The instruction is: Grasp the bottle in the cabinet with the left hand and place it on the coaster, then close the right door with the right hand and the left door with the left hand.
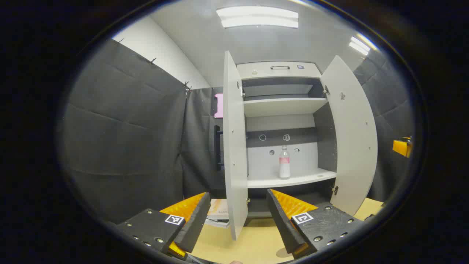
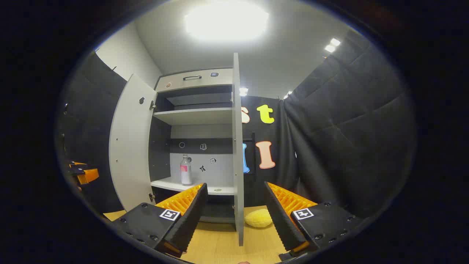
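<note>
A clear bottle (image 1: 284, 162) with a pink-and-white label stands upright on the cabinet's lower shelf (image 1: 293, 180), seen too in the right gripper view as the bottle (image 2: 185, 169). Both cabinet doors hang wide open: the left door (image 1: 234, 146) and the right door (image 1: 351, 135). My left gripper (image 1: 236, 220) is open and holds nothing, well short of the cabinet. My right gripper (image 2: 234, 220) is open too, facing the edge of the right door (image 2: 238, 146). A flat round disc (image 1: 282, 252), perhaps the coaster, lies on the table beside my finger.
The cabinet stands on a light wooden table (image 1: 253, 242). Some papers (image 1: 218, 214) lie beneath it at the left. A yellow soft lump (image 2: 258, 218) sits on the table by the right door. The upper shelf (image 1: 282, 106) is bare. Black cloth walls close in on both sides.
</note>
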Motion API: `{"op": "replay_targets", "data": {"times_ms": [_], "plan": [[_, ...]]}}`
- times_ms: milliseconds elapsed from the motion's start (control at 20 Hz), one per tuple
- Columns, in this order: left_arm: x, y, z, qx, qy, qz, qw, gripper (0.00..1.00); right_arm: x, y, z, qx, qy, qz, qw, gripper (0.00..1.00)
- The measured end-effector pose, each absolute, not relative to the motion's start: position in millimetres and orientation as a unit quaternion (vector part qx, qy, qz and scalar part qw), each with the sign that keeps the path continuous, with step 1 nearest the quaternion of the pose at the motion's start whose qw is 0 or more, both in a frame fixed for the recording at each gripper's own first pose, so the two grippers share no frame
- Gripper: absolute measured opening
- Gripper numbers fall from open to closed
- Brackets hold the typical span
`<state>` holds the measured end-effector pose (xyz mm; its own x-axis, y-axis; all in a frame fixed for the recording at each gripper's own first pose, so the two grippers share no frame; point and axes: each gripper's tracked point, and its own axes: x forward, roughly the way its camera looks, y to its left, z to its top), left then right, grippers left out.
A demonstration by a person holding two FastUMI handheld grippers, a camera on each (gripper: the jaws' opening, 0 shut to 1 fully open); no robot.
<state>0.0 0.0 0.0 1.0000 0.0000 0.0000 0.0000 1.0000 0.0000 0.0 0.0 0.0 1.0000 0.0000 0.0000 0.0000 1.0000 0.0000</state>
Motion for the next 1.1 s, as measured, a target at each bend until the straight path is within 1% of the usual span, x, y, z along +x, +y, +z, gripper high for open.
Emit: {"op": "replay_targets", "data": {"times_ms": [50,200,250,400,450,500,800,850,900,1000,1050,1100], "plan": [[0.7,-0.3,0.0,0.0,-0.001,-0.001,1.0,0.98,0.8,-0.4,-0.4,0.0,0.0,-0.002,1.0,0.92],[2.3,-1.4,-5.0,-0.003,0.003,0.0,1.0,0.98,1.1,-1.1,-2.7,0.002,0.004,-0.004,1.0,0.92],[2.9,-2.0,-6.3,-0.004,0.005,0.0,1.0,0.98,2.0,-1.9,-3.3,0.001,0.005,-0.005,1.0,0.96],[3.8,-1.6,-8.6,-0.001,0.006,0.002,1.0,0.98,4.3,-0.8,-5.3,-0.001,0.006,-0.005,1.0,0.96],[3.9,-1.2,-8.3,0.0,0.006,0.003,1.0,0.98,4.7,-0.4,-5.8,-0.001,0.007,-0.004,1.0,0.92],[5.0,-0.7,-8.9,0.0,0.006,0.004,1.0,0.98,5.8,-0.4,-6.8,-0.001,0.008,-0.004,1.0,0.96],[6.1,-5.3,-5.6,-0.002,0.003,0.006,1.0,0.98,8.1,-4.0,-8.7,-0.003,0.007,-0.001,1.0,0.96],[7.6,-8.8,-4.4,-0.002,0.003,0.005,1.0,0.98,8.8,-5.5,-9.0,-0.004,0.008,0.0,1.0,0.92],[8.2,-13.0,-4.0,-0.002,0.002,0.004,1.0,0.98,8.5,-7.8,-10.2,-0.007,0.008,0.002,1.0,0.96],[10.7,-24.9,-2.7,-0.008,0.002,0.0,1.0,0.98,9.5,-13.5,-12.1,-0.013,0.008,0.004,1.0,0.96],[13.0,-31.4,-1.8,-0.012,0.002,-0.002,1.0,0.9,10.0,-16.9,-12.4,-0.014,0.009,0.007,1.0,0.92],[14.6,-39.1,0.3,-0.015,0.001,-0.004,1.0,0.9,9.3,-20.0,-14.5,-0.016,0.009,0.009,1.0,0.92]]}}
